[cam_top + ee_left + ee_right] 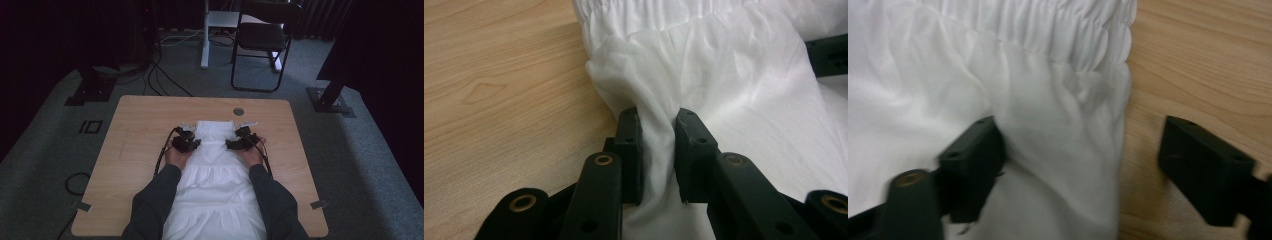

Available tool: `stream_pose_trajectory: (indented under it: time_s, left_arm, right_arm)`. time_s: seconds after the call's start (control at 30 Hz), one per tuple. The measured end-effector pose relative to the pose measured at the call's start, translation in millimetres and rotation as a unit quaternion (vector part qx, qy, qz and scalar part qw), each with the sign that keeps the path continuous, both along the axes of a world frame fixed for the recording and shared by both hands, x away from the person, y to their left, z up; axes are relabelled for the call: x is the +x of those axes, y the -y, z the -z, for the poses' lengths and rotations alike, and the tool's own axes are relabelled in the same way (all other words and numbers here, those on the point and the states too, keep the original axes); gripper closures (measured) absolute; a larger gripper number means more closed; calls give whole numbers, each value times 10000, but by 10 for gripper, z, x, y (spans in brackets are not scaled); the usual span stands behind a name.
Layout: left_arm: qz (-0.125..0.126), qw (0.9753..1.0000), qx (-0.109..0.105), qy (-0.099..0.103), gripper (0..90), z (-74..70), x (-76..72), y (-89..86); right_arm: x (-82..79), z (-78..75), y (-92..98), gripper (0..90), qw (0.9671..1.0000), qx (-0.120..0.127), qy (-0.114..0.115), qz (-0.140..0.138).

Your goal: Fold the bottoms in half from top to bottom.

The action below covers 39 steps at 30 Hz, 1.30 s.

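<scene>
A white tiered garment (pixel 216 175) with a gathered elastic band (pixel 215 129) at its far end lies flat along the middle of the wooden table (pixel 135 150). My left gripper (pixel 186 143) sits at the garment's left edge just below the band; in the left gripper view it (pixel 658 150) is shut on a pinched fold of the white cloth (pixel 704 85). My right gripper (pixel 239 142) is at the right edge; in the right gripper view it (pixel 1088 165) is open, one jaw resting on the cloth (pixel 1048 130), the other on bare wood beside the hem.
A round grommet hole (pixel 238 111) sits near the table's far edge. A folding chair (pixel 262 40) and a white desk leg (pixel 205 35) stand beyond the table, with cables (pixel 160 80) on the carpet. Dark stand bases (pixel 330 100) flank the table.
</scene>
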<state>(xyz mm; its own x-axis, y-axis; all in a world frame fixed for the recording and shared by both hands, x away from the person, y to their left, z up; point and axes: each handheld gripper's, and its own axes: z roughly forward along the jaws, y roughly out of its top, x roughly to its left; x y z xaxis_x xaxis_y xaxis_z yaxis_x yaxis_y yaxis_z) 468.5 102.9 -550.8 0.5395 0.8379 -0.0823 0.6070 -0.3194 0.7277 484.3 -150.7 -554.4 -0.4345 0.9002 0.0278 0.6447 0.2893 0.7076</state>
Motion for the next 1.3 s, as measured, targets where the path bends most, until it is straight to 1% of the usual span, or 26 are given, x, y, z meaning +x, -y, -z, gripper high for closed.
stream_pose_trajectory:
  time_s: [0.03,0.1,0.17,0.2,0.23,0.33,0.37,0.4,0.43,0.47,0.53,0.6,0.67,0.73,0.8,0.87,0.9,0.93,0.97,1.03,1.1,1.13,1.2,1.23,1.3]
  left_arm:
    - [-11,10000,-4,7,749,1,-1,5]
    - [-25,10000,16,-2,749,-2,-4,11]
    - [-32,10000,-13,-23,757,-2,-3,10]
    - [-24,10000,-57,-61,778,-2,-3,7]
    - [-30,9999,-110,-88,802,0,-3,5]
    - [-29,9997,-192,-170,835,-13,12,-8]
    - [6,9997,-178,-144,840,-25,21,-22]
    - [23,9997,-204,-108,842,-45,25,-38]
    - [57,9997,-245,-78,844,-73,35,-53]
    - [61,9995,-296,-15,846,-114,46,-61]
    - [35,9990,-411,141,851,-248,71,-67]
    - [26,9981,-505,342,852,-431,91,-58]
    - [70,9968,-538,584,853,-637,110,-52]
    - [115,9950,-587,803,853,-847,131,-51]
    - [160,9929,-611,1011,853,-1054,160,-54]
    - [189,9908,-614,1194,853,-1254,194,-56]
    - [187,9899,-620,1263,853,-1340,208,-59]
    - [176,9892,-628,1309,853,-1410,216,-58]
    - [176,9889,-628,1337,852,-1462,223,-59]
    - [192,9883,-622,1378,852,-1513,220,-63]
    - [195,9884,-628,1368,851,-1516,213,-69]
    - [239,9892,-584,1325,850,-1497,190,-79]
    - [298,9900,-571,1258,850,-1477,140,-84]
    - [330,9900,-562,1254,849,-1475,114,-86]
    - [431,9885,-655,1289,848,-1471,8,-109]
  right_arm:
    - [-21,-2,-26,363,10000,45,73,-32]
    - [-56,-10,-78,549,9997,71,143,-209]
    - [-66,-25,-111,729,9997,147,75,-199]
    - [-55,-30,-107,802,9995,243,1,-190]
    - [-38,-33,-96,829,9990,399,-106,-180]
    - [19,-49,-34,846,9966,702,-395,-180]
    - [29,-58,-2,847,9953,838,-440,-182]
    - [32,-76,33,847,9944,947,-436,-194]
    - [33,-104,61,847,9939,1009,-368,-237]
    - [29,-146,77,846,9941,1007,-278,-294]
    - [19,-253,82,846,9952,905,-35,-367]
    - [23,-386,77,846,9963,765,172,-350]
    - [35,-543,95,846,9957,797,367,-309]
    - [52,-723,133,845,9938,919,554,-290]
    - [52,-930,165,845,9909,1017,826,-297]
    - [34,-1147,175,844,9870,1017,1197,-326]
    - [26,-1249,174,843,9854,994,1343,-330]
    - [23,-1337,172,843,9841,971,1442,-351]
    - [24,-1410,168,842,9835,952,1493,-364]
    - [27,-1502,168,840,9831,883,1548,-418]
    - [18,-1535,171,839,9834,876,1521,-468]
    - [3,-1534,174,839,9834,887,1501,-498]
    - [-42,-1512,174,838,9842,886,1434,-539]
    - [-82,-1493,176,838,9849,855,1401,-557]
    - [-160,-1474,192,839,9849,906,1357,-580]
